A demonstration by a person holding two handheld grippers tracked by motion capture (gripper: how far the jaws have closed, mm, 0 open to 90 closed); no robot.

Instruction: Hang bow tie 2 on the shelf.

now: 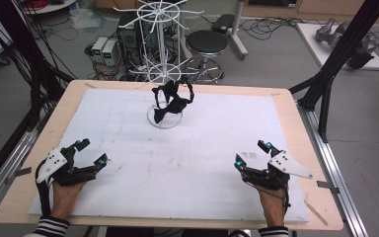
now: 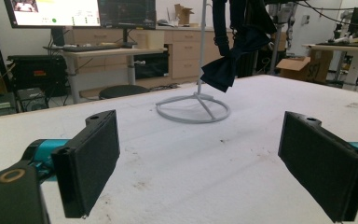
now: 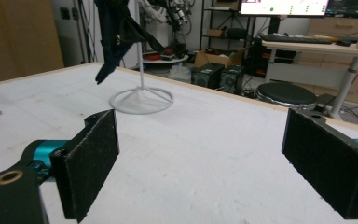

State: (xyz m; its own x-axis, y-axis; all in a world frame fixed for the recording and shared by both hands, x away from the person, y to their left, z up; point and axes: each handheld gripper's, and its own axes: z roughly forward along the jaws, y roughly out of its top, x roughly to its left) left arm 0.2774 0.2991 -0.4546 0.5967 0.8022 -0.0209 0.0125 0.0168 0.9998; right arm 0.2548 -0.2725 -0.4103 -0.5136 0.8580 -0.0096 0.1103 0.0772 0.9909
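A wooden table (image 1: 296,106) topped with a white mat (image 1: 128,123) is sitting on a grey floor (image 1: 365,123). Beyond the table's far edge from the tongs, a round black stool (image 1: 206,43) and computer towers (image 1: 106,51) are standing amid trailing cables (image 1: 271,24). Black frame posts (image 1: 343,47) are rising at the far right. Ahead of the tongs, desks carrying monitors (image 2: 56,10), wooden cabinets (image 2: 182,51) and cardboard boxes (image 2: 296,69) are lining the lit room.
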